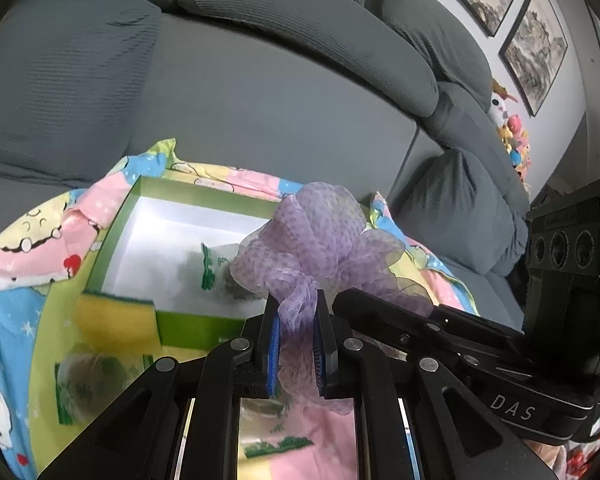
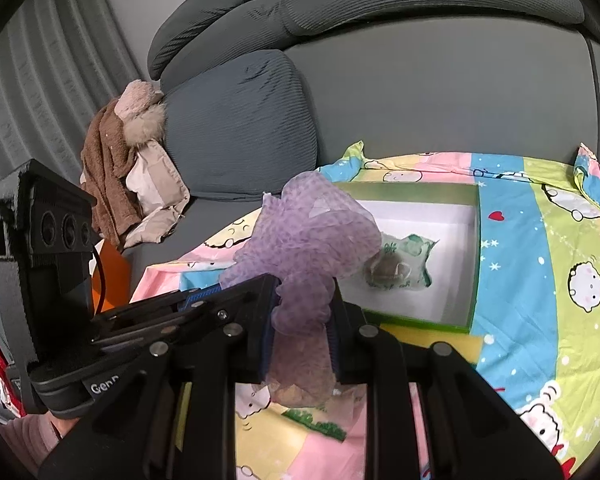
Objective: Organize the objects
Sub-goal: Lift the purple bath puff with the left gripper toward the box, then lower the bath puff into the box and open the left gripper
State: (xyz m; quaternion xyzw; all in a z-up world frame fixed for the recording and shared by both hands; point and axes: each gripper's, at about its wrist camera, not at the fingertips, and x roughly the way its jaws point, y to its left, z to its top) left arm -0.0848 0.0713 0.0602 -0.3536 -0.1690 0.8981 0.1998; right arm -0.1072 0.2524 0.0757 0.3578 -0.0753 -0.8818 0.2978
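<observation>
A crumpled purple dotted mesh cloth (image 1: 320, 232) hangs between both grippers above the open green box (image 1: 140, 188). My left gripper (image 1: 297, 302) is shut on the cloth's lower bunch. Close beside it on the right, my right gripper (image 2: 306, 300) is shut on the same cloth (image 2: 312, 224). The box (image 2: 475, 264) has a white inside and holds a clear packet with green print (image 2: 398, 270). A yellow sponge (image 1: 116, 320) lies against the box's near wall. Another printed packet (image 1: 84, 380) lies on the sheet in front.
A cartoon-print sheet (image 2: 540, 280) covers the surface under the box. A grey sofa (image 1: 240, 92) with cushions runs behind it. Brown and beige clothing (image 2: 116, 176) is piled at its left end. Plush toys (image 1: 514, 136) sit at its right end, under framed pictures.
</observation>
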